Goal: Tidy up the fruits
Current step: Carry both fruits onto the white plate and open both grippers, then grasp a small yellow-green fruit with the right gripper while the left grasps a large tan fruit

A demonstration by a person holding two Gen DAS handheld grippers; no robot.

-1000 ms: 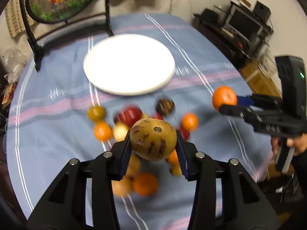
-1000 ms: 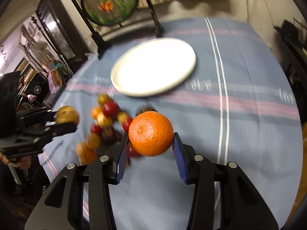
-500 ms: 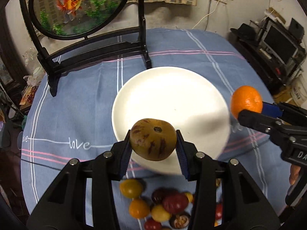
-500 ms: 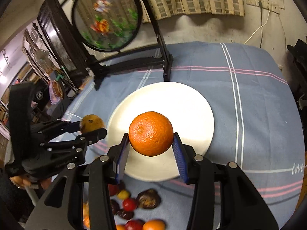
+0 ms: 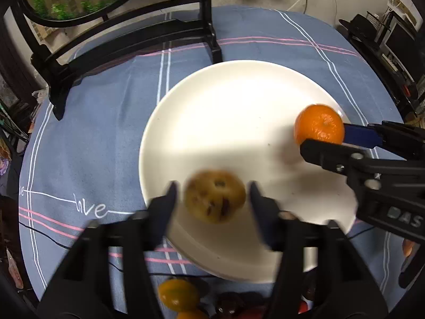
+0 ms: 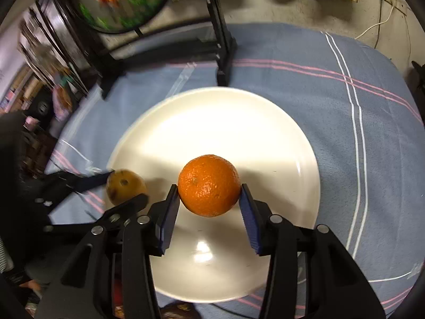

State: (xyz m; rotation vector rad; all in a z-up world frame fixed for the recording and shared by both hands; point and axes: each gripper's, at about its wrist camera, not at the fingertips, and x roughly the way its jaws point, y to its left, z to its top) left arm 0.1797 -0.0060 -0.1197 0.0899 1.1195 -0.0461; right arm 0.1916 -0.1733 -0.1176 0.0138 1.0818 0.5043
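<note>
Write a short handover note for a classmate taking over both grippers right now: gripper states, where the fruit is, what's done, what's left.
Left gripper: fingers apart, blurred; the brown spotted fruit sits between them over the white plate, seemingly just let go.
Right gripper: shut on the orange, low over the plate.
Done: both fruits brought to the plate.
Left: release the orange, then fetch the small fruits on the blue cloth by the plate's near rim.
</note>
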